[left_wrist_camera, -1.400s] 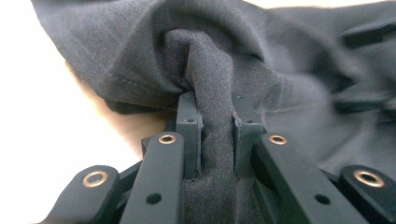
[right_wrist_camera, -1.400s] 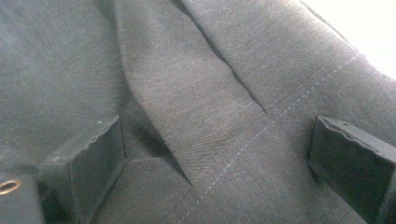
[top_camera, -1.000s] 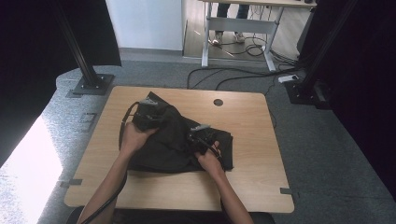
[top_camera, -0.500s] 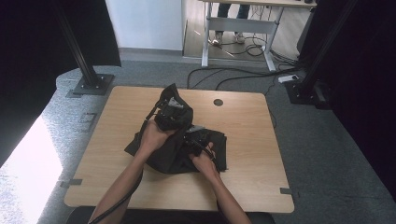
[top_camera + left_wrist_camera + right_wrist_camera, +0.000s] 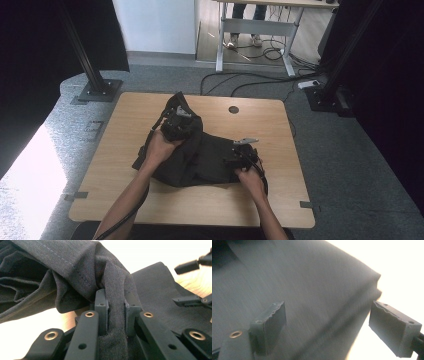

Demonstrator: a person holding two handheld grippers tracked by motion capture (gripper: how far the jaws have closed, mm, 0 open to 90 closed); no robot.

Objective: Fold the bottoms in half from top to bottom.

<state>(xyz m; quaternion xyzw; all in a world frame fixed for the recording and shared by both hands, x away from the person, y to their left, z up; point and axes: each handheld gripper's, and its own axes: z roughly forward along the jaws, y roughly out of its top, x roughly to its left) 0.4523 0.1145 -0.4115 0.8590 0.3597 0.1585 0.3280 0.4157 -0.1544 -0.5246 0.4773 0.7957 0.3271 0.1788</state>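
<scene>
One dark grey woven fabric garment [image 5: 200, 157], lying crumpled on the middle of one light wooden rectangular table [image 5: 125, 200]; in the high view its left part is raised off the surface while the right part lies flat. Two hand-held black two-jaw tools. Left tool [image 5: 176, 121]: held by the person's left hand [image 5: 161, 147] above the table's middle-left; in the left gripper view [image 5: 116, 311] its jaws are nearly closed, with a thick bunched fold of the garment [image 5: 75, 272] pinched between them and the cloth draping down on both sides. Right tool [image 5: 240, 154]: held by the right hand [image 5: 250, 179] at the garment's right edge, a grey three-cornered plate on top; in the right gripper view [image 5: 327, 327] its jaws stand wide apart with nothing between them, directly over a flat, smooth stretch of the garment [image 5: 312, 290] beside its folded edge; whether the jaws touch the cloth cannot be told. One round dark hole [image 5: 233, 109] in the tabletop, beyond the garment. Containers: none seen on the table. Surroundings: grey carpeted floor [image 5: 350, 150] with several cables [image 5: 260, 82] lying on it; one second table [image 5: 260, 30] farther back.
</scene>
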